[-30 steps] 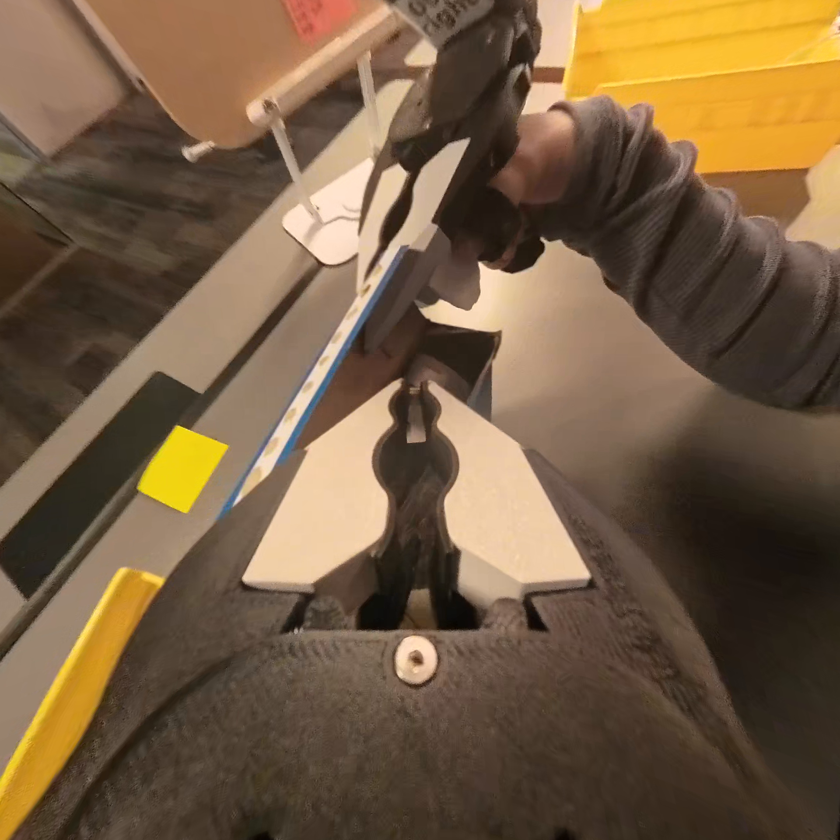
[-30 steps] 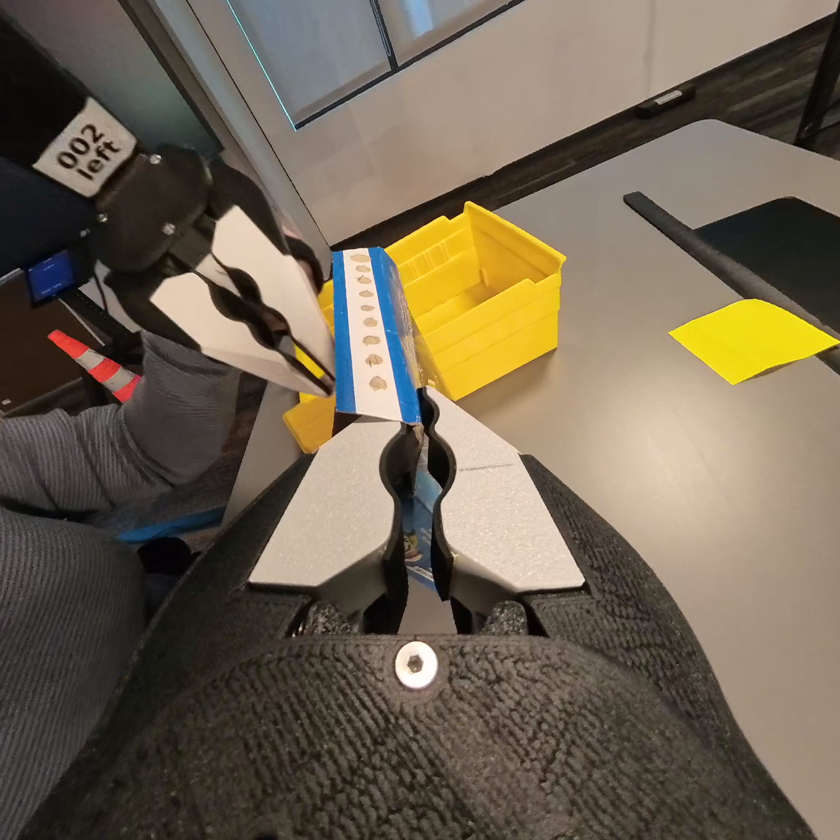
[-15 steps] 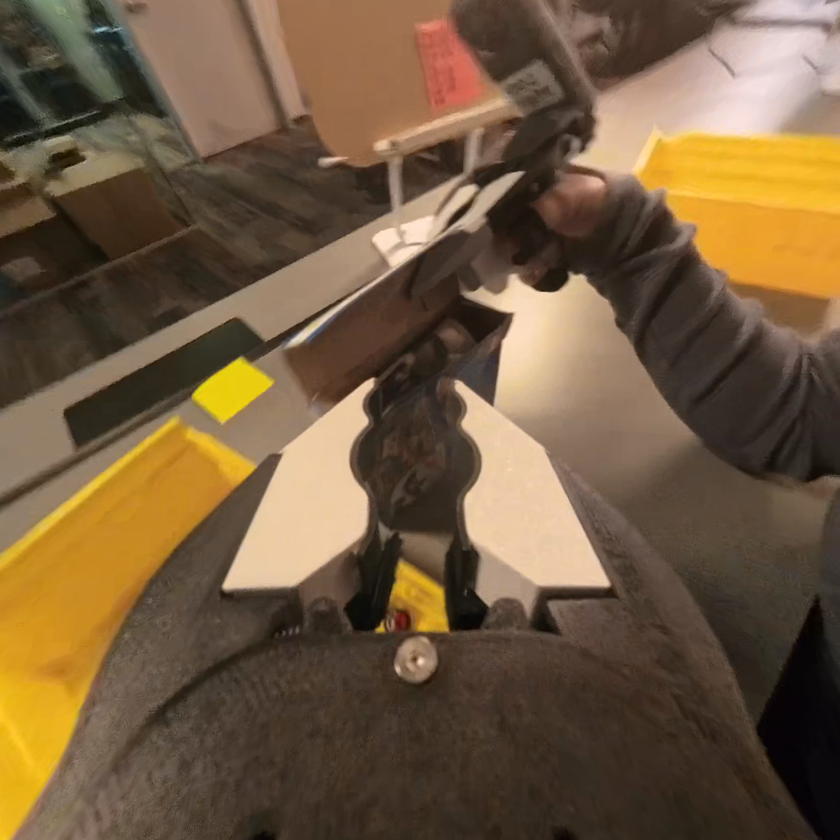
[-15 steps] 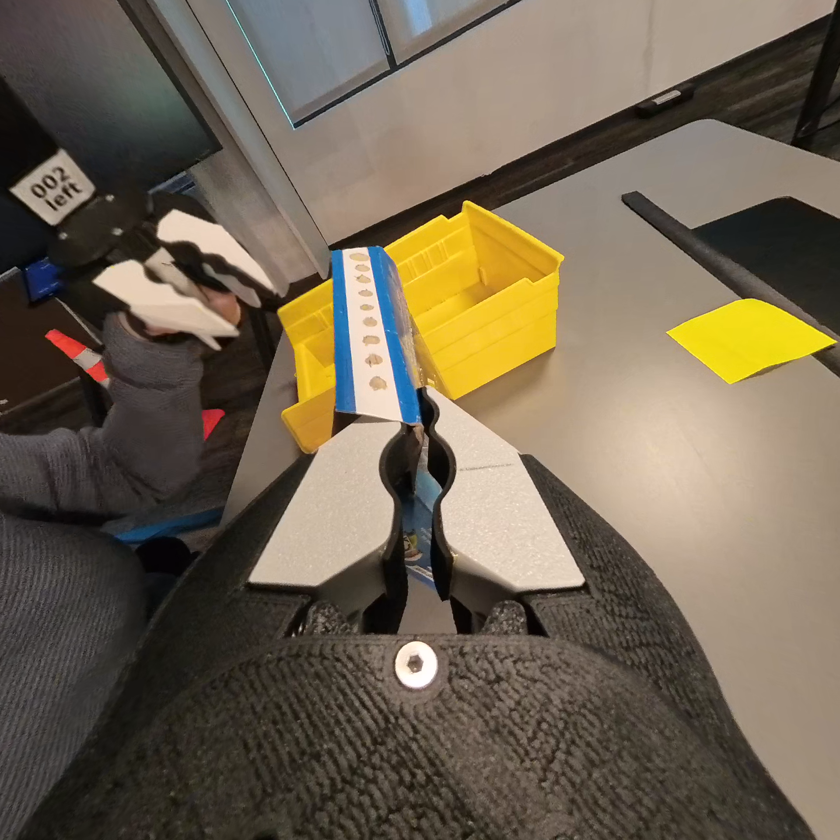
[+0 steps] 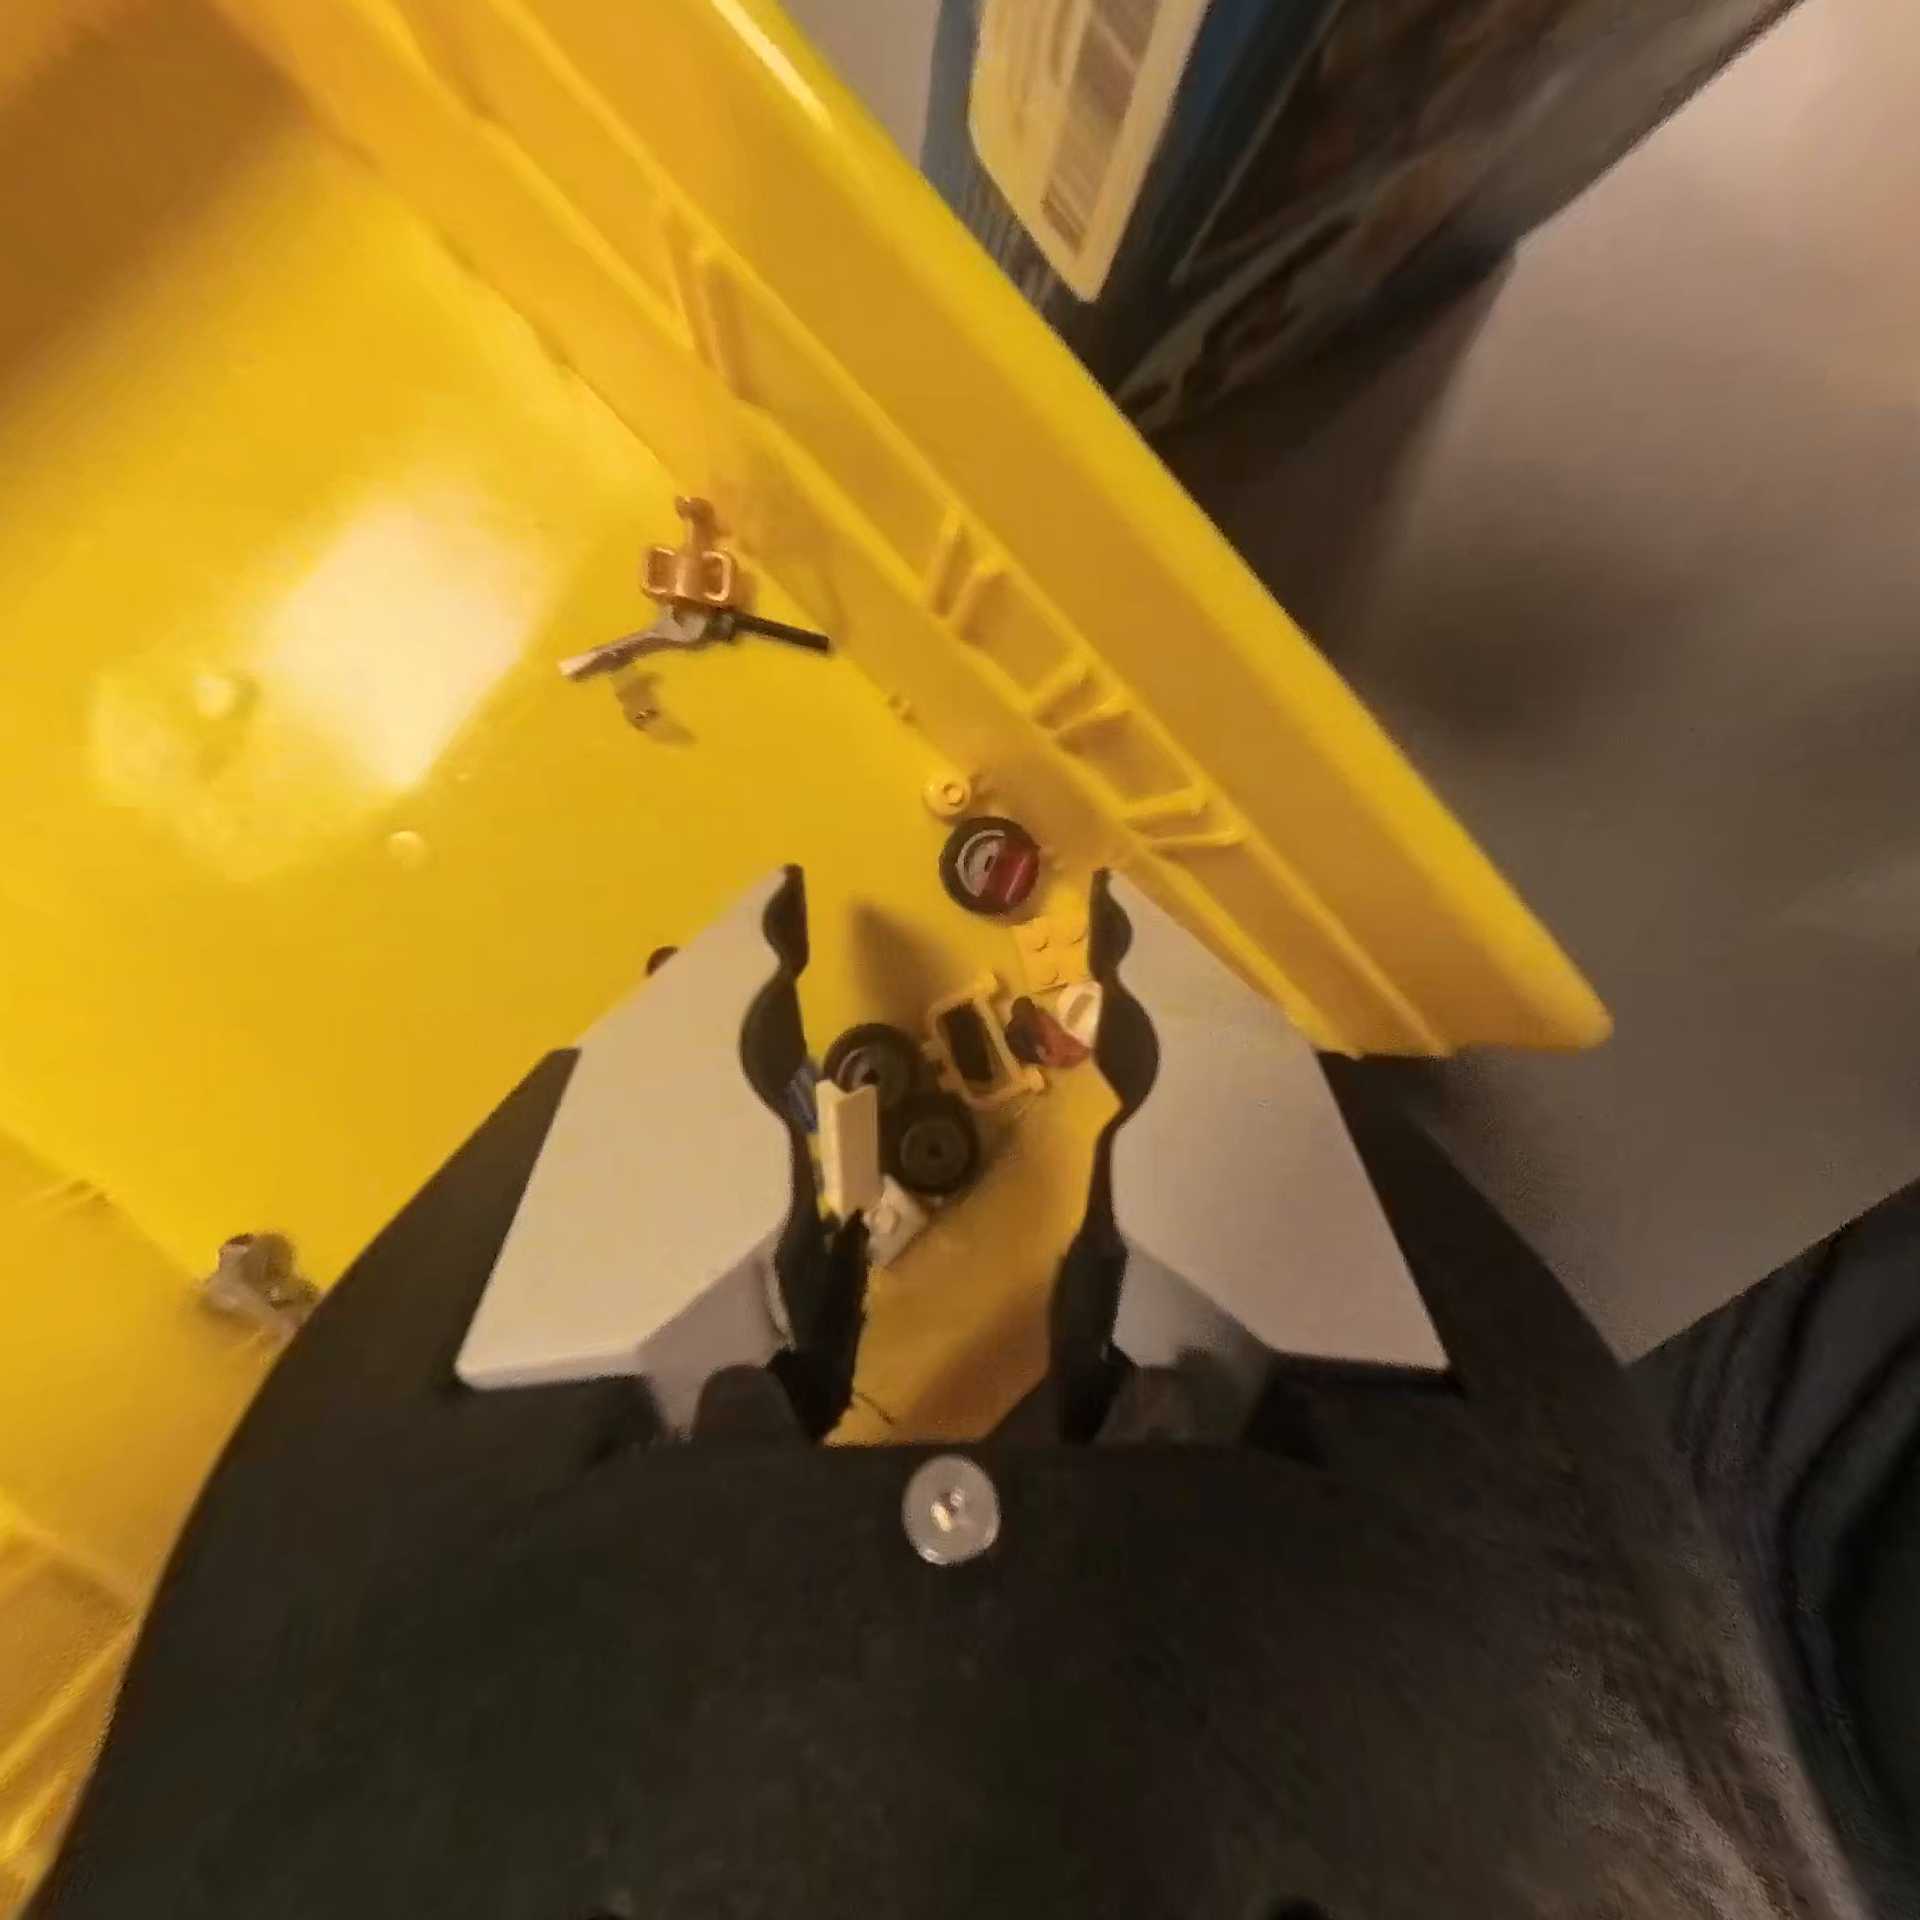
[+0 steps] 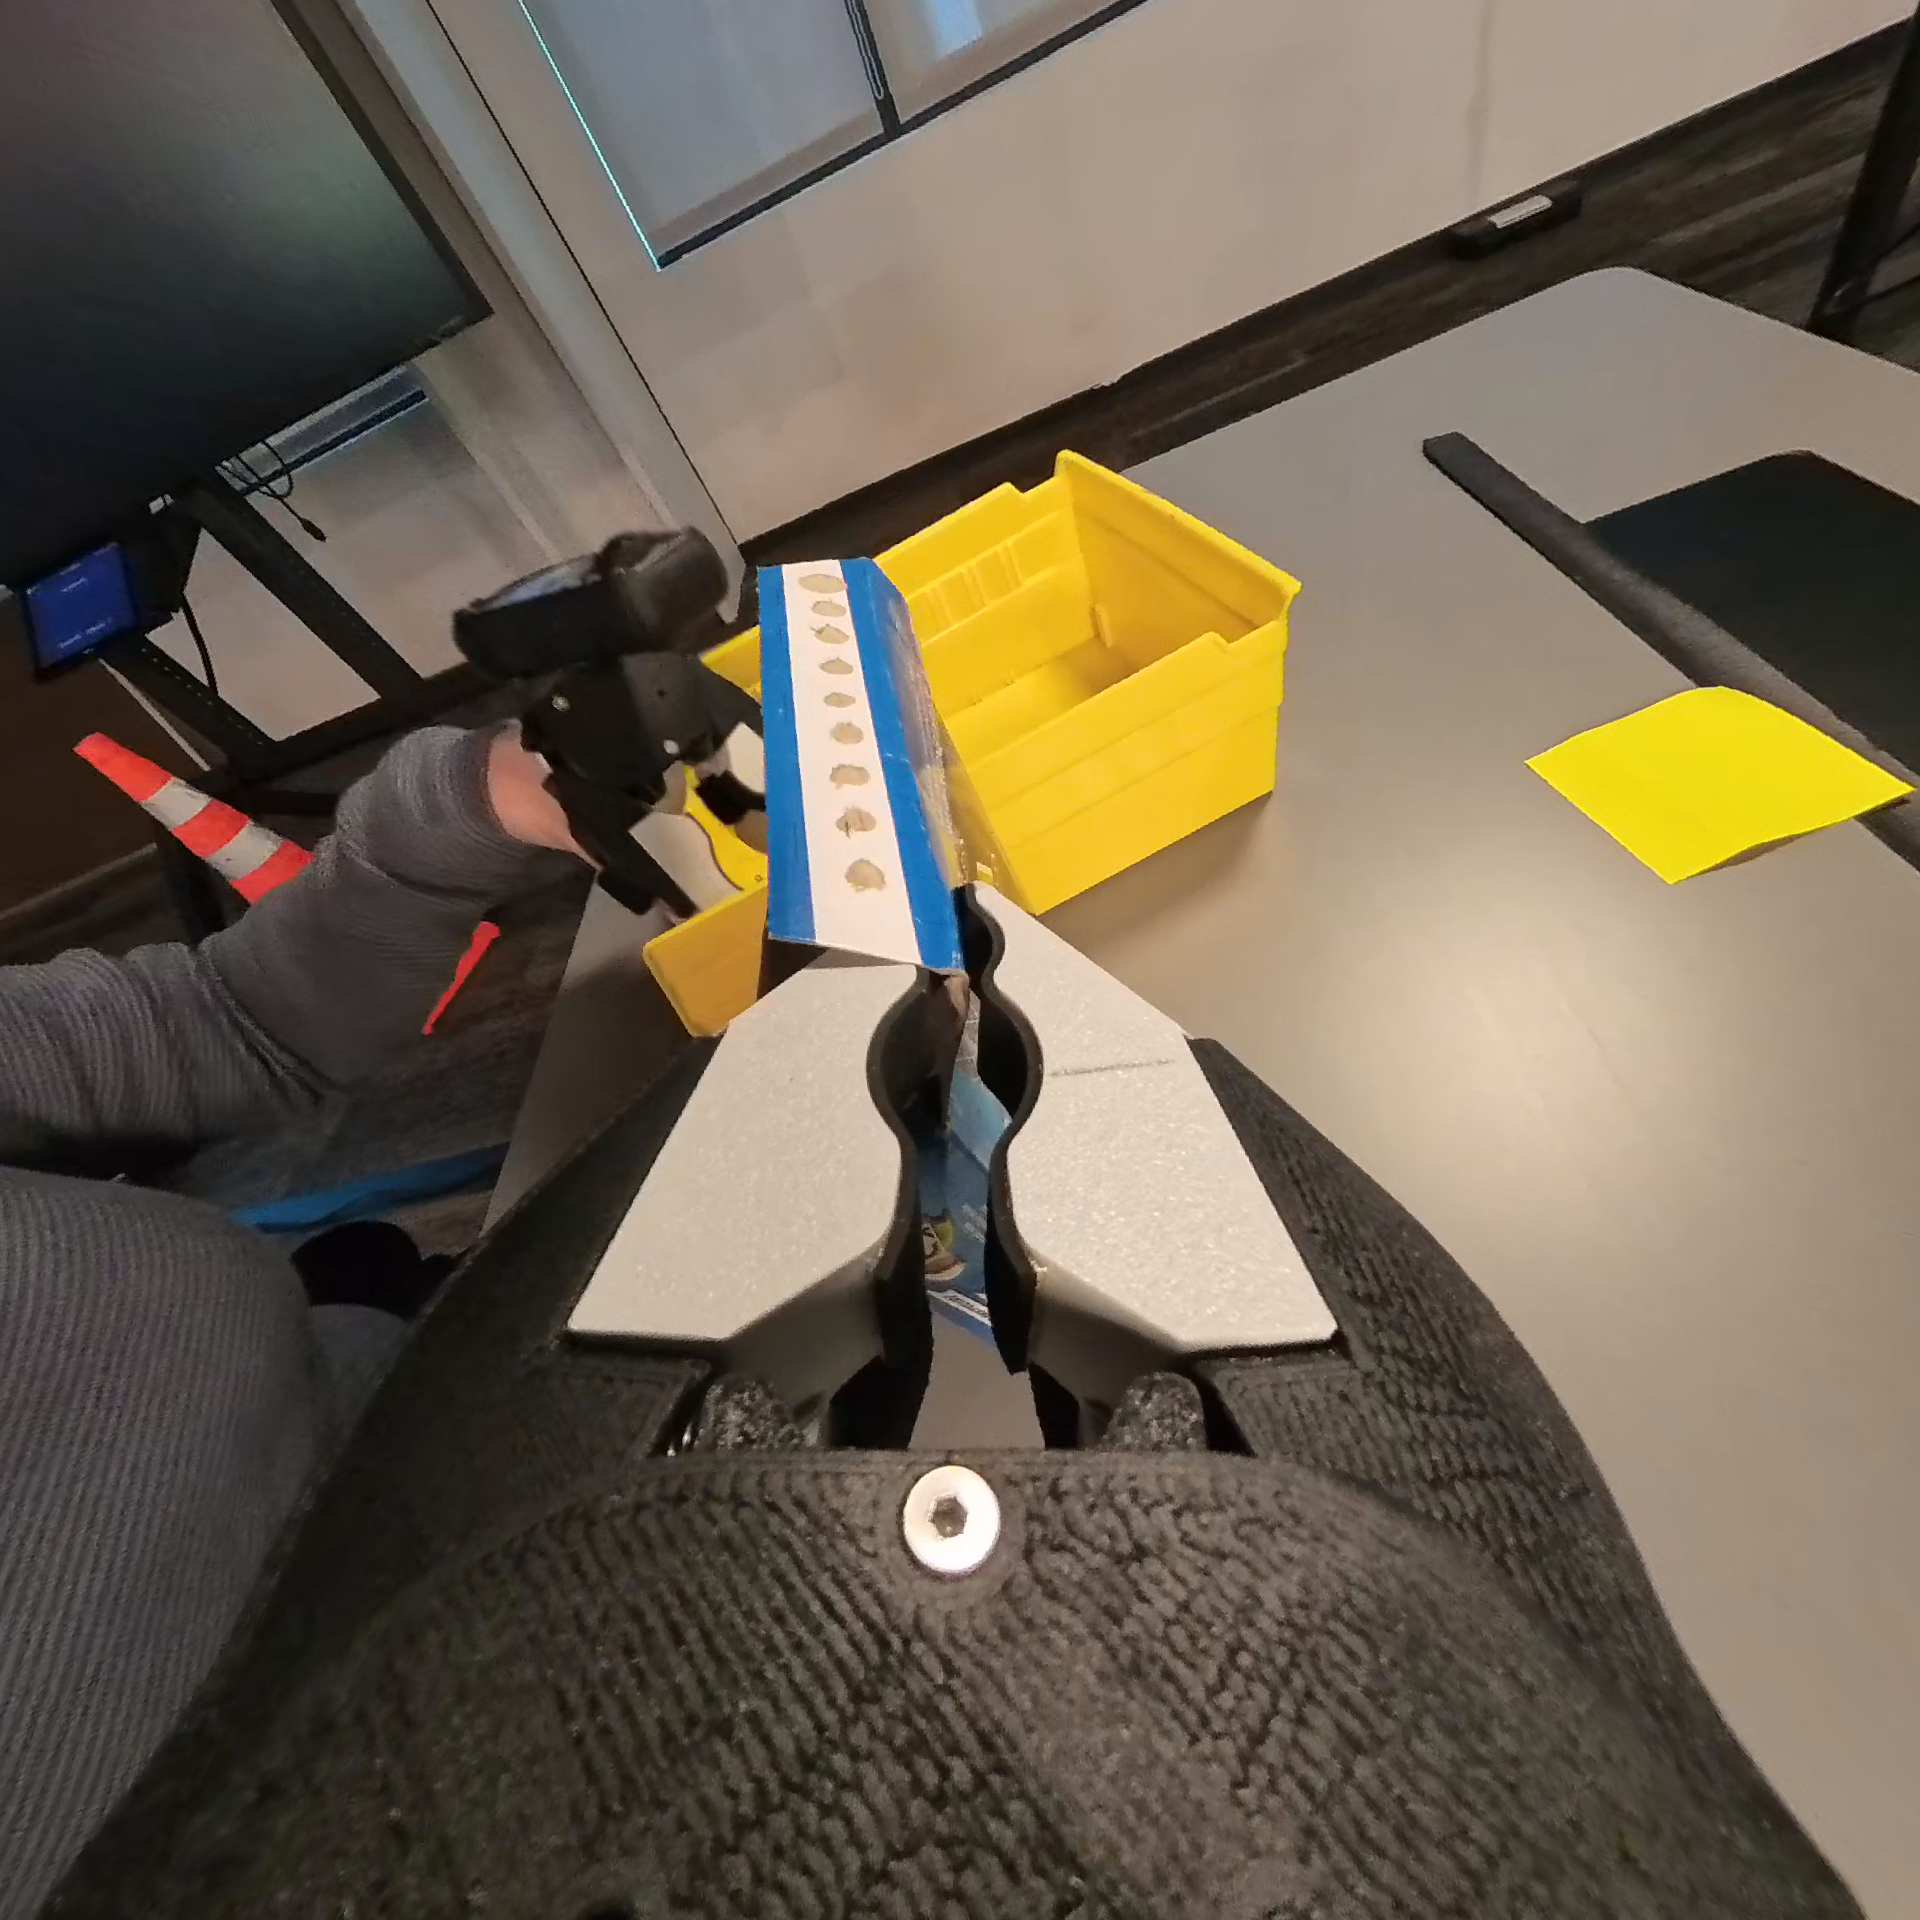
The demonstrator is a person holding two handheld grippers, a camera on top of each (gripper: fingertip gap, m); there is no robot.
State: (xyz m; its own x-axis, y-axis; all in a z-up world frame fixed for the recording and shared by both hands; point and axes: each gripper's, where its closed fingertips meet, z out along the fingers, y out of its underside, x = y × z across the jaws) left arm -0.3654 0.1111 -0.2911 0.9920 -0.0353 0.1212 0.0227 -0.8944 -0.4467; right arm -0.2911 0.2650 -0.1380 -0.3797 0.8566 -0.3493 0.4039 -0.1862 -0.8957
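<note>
My left gripper (image 5: 945, 904) is open and points down into a yellow bin (image 5: 1039, 468). Small toy-brick parts lie on the bin floor between and ahead of its fingers: black wheels (image 5: 868, 1060), a white bar (image 5: 847, 1138), a yellow frame piece (image 5: 971, 1044) and a wheel with a red centre (image 5: 987, 868). Neither pad presses on any of them. My right gripper (image 6: 961, 935) is shut on the wall of an open blue cardboard box (image 6: 842, 758) and holds it upright beside the bin. The box also shows in the left wrist view (image 5: 1195, 156). The left gripper shows in the right wrist view (image 6: 696, 821), reaching into the nearer bin (image 6: 707, 956).
A gold part (image 5: 686, 571) and a grey part (image 5: 613, 655) lie farther in the bin. A second yellow bin (image 6: 1091, 707) stands behind the box. A yellow note (image 6: 1704, 779) and a black strip (image 6: 1621, 592) lie on the grey table. An orange cone (image 6: 197, 821) stands on the floor at left. About 25 cm separates my left fingertips from my right. Measured from the fingertips, the white bar (image 5: 847, 1138) is 6 cm or so from the left gripper and 30 cm from the right.
My left gripper was shut at the box's open top. It has drawn away, opened wide and dropped into the yellow bin. My right gripper keeps its hold on the box, unmoved.
</note>
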